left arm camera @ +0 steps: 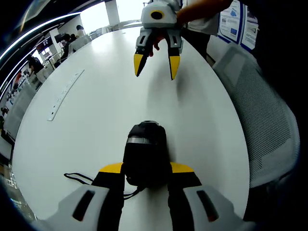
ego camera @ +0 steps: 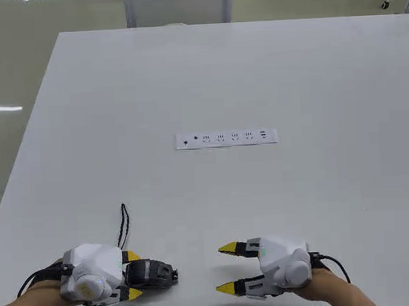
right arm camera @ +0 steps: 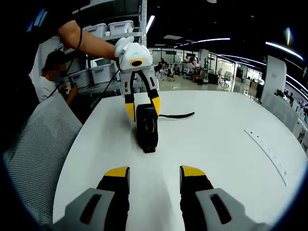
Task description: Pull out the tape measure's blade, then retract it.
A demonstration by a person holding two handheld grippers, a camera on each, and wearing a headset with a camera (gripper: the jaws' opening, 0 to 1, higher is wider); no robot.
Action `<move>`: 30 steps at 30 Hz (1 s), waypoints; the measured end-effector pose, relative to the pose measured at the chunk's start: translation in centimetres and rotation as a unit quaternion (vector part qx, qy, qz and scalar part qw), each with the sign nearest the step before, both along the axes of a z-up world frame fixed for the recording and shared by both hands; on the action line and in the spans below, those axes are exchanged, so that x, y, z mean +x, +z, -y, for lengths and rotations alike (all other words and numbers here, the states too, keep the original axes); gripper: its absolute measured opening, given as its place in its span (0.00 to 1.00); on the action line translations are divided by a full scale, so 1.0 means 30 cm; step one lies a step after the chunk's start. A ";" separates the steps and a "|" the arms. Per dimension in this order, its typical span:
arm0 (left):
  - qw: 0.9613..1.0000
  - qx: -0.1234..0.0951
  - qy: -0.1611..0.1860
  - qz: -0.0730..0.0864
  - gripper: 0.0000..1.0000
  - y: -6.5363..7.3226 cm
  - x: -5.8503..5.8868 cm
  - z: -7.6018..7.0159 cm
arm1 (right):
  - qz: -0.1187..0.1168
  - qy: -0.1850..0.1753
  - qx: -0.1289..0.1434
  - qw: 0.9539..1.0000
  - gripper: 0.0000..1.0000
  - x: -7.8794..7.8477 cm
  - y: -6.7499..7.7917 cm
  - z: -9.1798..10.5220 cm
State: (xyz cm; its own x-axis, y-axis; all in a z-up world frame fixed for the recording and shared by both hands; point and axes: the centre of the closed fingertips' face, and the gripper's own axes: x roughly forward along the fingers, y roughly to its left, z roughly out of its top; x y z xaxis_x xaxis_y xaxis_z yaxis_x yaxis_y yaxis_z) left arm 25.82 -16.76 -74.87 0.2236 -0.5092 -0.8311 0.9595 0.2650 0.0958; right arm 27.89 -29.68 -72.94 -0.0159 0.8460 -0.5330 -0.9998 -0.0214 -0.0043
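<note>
**Item 1. Black, hard-cased tape measure** (ego camera: 154,272). It lies on the white tabletop (ego camera: 289,73), on the near side of the power strip and off to that strip's left. The blade appears fully wound in. The left gripper view shows a pale metallic band across the front end. That may be the blade's end hook, but it is too small to tell. A thin black cord loop (ego camera: 124,226) trails from the case back toward the power strip.

**Item 2. Left gripper, white body with yellow-tipped black jaws** (ego camera: 133,274). Its jaws are clamped on the tape measure's two flat sides, with the case's front end pointing at the other gripper.

**Item 3. Right gripper, same build** (ego camera: 227,267). It sits on the near side of the power strip, roughly level with that strip's middle. Its jaws are spread apart and hold nothing. It faces the tape measure but is apart from it.

**Item 4. White recessed power strip, long and flat** (ego camera: 226,138). It is set flush in the tabletop.

**Handling, as judged.**
- The case is probably rigid and dense for its size, so the side clamp should hold against a pull.
- The blade is likely thin, springy steel with sharp edges.
- Take the blade by its end hook at the front mouth, pinching it flat between the free jaws.
- The return spring may whip the blade back, so feed it in under tension.
</note>
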 end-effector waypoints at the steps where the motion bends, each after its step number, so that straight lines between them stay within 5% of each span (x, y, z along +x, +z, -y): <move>1: 1.000 0.000 -0.001 0.000 0.31 -0.004 0.001 -0.001 | -0.001 0.002 0.001 1.000 0.41 -0.003 -0.004 -0.013; 13: 1.000 -0.002 -0.014 -0.009 0.29 -0.018 0.006 0.000 | -0.012 0.029 0.003 0.999 0.36 -0.026 -0.058 -0.112; 30: 1.000 -0.021 0.011 -0.020 0.27 -0.016 0.012 -0.001 | -0.006 0.060 0.004 0.998 0.28 -0.024 -0.118 -0.219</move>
